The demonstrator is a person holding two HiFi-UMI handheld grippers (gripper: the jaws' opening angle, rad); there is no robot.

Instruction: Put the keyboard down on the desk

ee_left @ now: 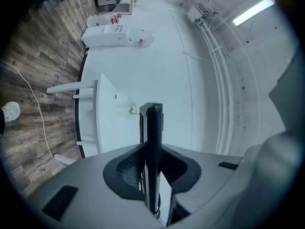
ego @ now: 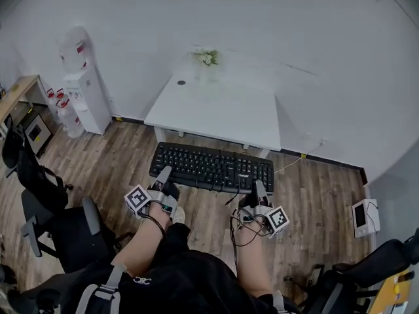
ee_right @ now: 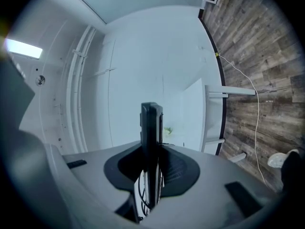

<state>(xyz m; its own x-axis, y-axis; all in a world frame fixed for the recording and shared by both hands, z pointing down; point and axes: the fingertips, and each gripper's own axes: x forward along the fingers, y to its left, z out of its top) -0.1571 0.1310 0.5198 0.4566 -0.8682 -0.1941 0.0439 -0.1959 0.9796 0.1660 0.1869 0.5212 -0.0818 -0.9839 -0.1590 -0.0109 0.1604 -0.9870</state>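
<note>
A black keyboard [ego: 211, 166] hangs in the air above the wooden floor, short of the white desk [ego: 216, 110]. My left gripper [ego: 163, 178] is shut on the keyboard's near left edge, and my right gripper [ego: 258, 191] is shut on its near right edge. In the left gripper view the keyboard [ee_left: 151, 142] shows edge-on, clamped between the jaws, with the desk [ee_left: 105, 123] beyond. The right gripper view shows the same edge-on keyboard [ee_right: 150, 142] pinched between its jaws, its cable dangling below. The desk [ee_right: 190, 113] lies ahead.
A small plant [ego: 207, 57] stands at the desk's far edge. A water dispenser [ego: 84, 87] stands at the left wall, with a wooden table [ego: 16, 97] beyond it. Black office chairs [ego: 46, 201] sit at my left and lower right. A white cable [ego: 288, 164] trails on the floor.
</note>
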